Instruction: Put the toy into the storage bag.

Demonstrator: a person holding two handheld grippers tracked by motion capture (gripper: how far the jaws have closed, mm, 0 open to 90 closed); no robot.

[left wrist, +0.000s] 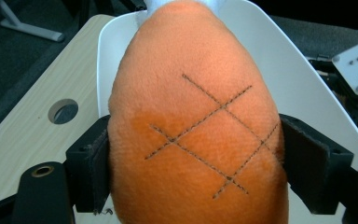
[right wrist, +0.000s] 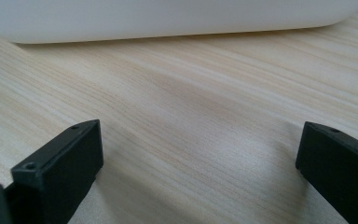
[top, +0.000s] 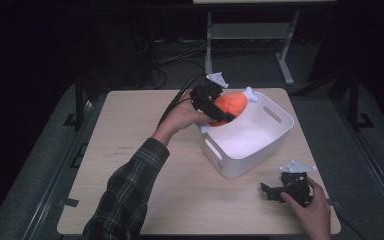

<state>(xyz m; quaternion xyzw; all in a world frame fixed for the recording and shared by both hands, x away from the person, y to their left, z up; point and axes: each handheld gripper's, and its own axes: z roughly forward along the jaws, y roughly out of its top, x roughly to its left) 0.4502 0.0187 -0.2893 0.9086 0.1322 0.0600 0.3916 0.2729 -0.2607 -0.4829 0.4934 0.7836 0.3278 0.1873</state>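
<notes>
An orange plush drumstick (top: 231, 105) with a white bone end hangs over the far left rim of the white bin (top: 269, 146). My left gripper (top: 215, 109) is shut on it. In the left gripper view the toy (left wrist: 196, 121) is squeezed between both black pads (left wrist: 95, 170), with the bin's inside (left wrist: 289, 60) behind it. My right gripper (top: 272, 192) rests low on the table near the front right, open, with nothing between its jaws. In the right gripper view that gripper (right wrist: 200, 158) points at the bin's outer wall (right wrist: 168, 18) across bare wood.
The wooden table (top: 130, 165) has open room at its left and front. A round hole (left wrist: 63, 111) in the tabletop lies left of the bin. A grey metal stand (top: 250, 35) is on the dark floor behind the table.
</notes>
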